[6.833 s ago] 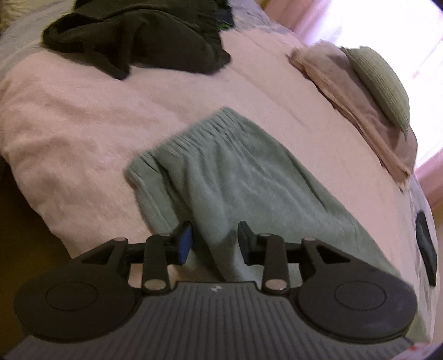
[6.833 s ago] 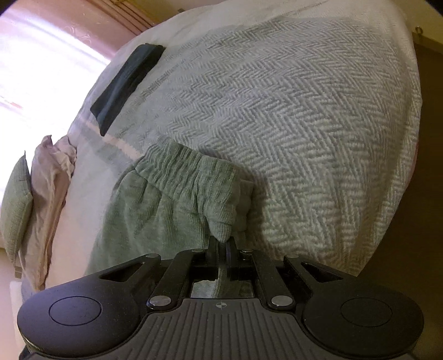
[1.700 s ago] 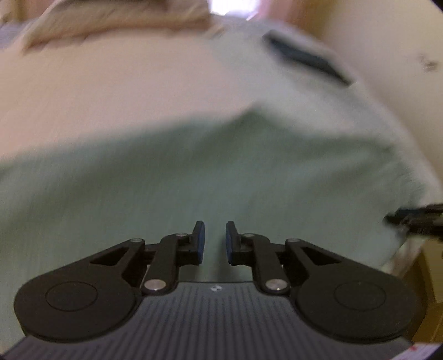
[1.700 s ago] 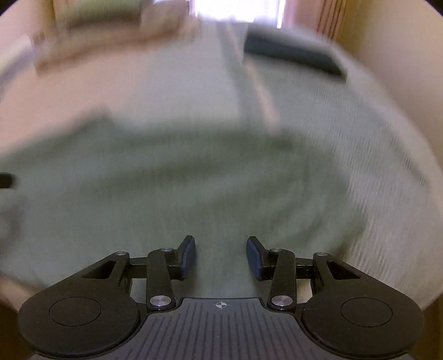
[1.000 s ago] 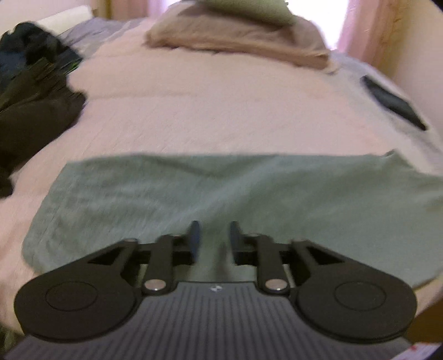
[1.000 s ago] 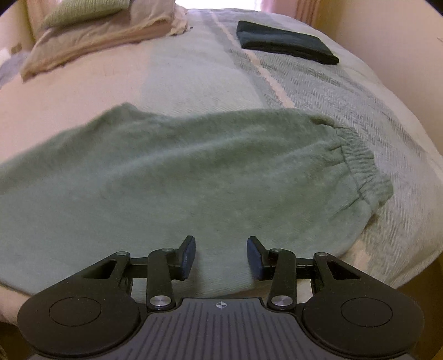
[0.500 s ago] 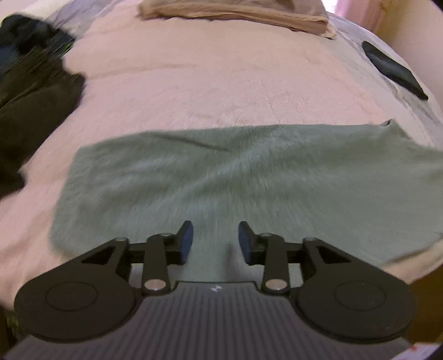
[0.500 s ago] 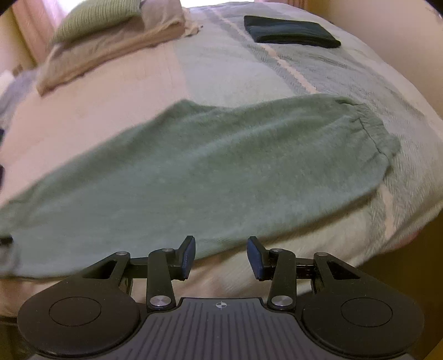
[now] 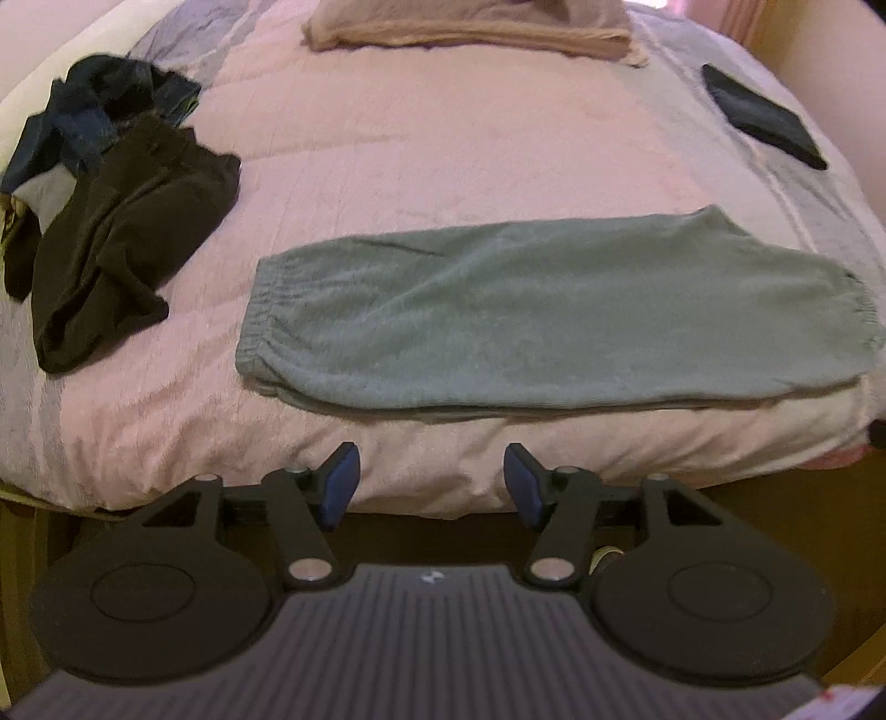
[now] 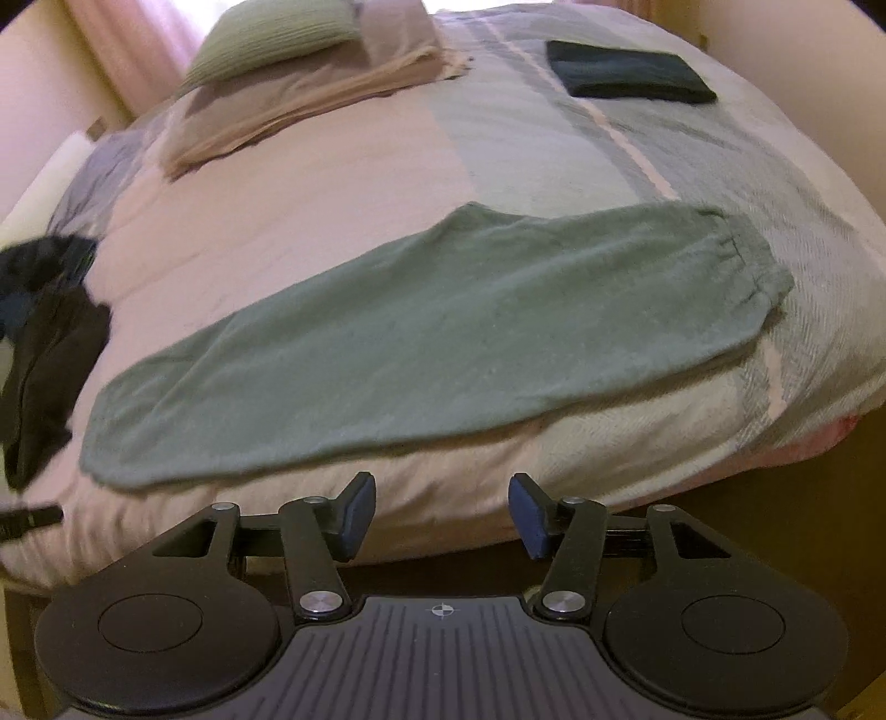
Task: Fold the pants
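The green sweatpants (image 9: 531, 321) lie flat on the bed (image 9: 443, 155), folded lengthwise so one leg sits on the other, stretched across the near part of the cover just behind its front edge. In our left wrist view the elastic waistband (image 9: 260, 327) is at the picture's left end and the gathered cuff (image 9: 858, 310) at the right; in our right wrist view the same pants (image 10: 432, 338) run on a slant, cuff up at the right.

Our left gripper (image 9: 432, 484) hangs off the bed's front edge, clear of the cloth. Its jaws are opening, blue pads well apart, with nothing between them. Our right gripper (image 10: 440, 515) is likewise in front of the mattress edge, jaws opening, nothing between its pads and no touch on the pants.

To the left of the waistband, apart from it, lies a crumpled heap of dark clothes (image 9: 111, 221). A folded dark garment (image 10: 626, 72) rests near the far right side of the bed. At the head sit a beige folded blanket (image 10: 310, 94) and a green ribbed cushion (image 10: 271, 39) on top of it.
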`<state>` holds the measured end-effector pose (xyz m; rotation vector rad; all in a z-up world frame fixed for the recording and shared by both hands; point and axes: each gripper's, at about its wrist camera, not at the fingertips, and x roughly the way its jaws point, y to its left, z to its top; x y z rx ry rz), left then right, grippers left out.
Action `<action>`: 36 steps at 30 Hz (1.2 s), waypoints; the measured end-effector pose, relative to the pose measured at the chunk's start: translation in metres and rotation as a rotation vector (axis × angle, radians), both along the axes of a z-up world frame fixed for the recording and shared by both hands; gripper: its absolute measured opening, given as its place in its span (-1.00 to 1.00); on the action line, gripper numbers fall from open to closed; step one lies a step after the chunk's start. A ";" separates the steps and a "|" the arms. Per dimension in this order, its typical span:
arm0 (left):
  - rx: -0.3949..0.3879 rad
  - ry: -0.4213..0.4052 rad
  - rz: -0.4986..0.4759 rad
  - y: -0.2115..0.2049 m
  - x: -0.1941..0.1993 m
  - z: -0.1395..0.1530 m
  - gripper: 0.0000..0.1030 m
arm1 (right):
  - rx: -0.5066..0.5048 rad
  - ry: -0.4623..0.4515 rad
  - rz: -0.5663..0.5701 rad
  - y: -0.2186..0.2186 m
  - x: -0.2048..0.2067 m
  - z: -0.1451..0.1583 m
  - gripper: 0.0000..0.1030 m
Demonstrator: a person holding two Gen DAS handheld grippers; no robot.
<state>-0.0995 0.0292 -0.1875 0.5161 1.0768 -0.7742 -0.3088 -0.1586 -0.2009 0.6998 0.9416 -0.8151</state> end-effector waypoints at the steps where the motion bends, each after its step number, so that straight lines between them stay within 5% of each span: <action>1: -0.003 -0.005 -0.009 0.000 -0.003 0.006 0.04 | -0.010 0.006 0.012 0.006 0.001 0.004 -0.02; 12: -0.025 -0.014 -0.042 -0.010 -0.020 0.031 0.04 | -0.022 0.014 0.064 0.018 0.000 0.022 -0.02; 18: -0.114 0.064 0.049 -0.004 -0.013 0.009 0.05 | -0.017 0.018 0.095 0.001 0.000 0.021 -0.01; 22: -0.188 0.140 0.196 0.010 0.002 -0.025 0.02 | -0.009 0.040 0.094 -0.024 -0.009 0.012 -0.02; 32: -0.436 0.254 0.757 0.057 0.069 -0.122 -0.02 | -0.013 0.125 0.121 -0.118 -0.032 -0.031 -0.01; 36: -0.510 0.262 0.872 0.061 0.086 -0.159 -0.02 | 0.003 0.162 0.137 -0.137 -0.031 -0.061 -0.02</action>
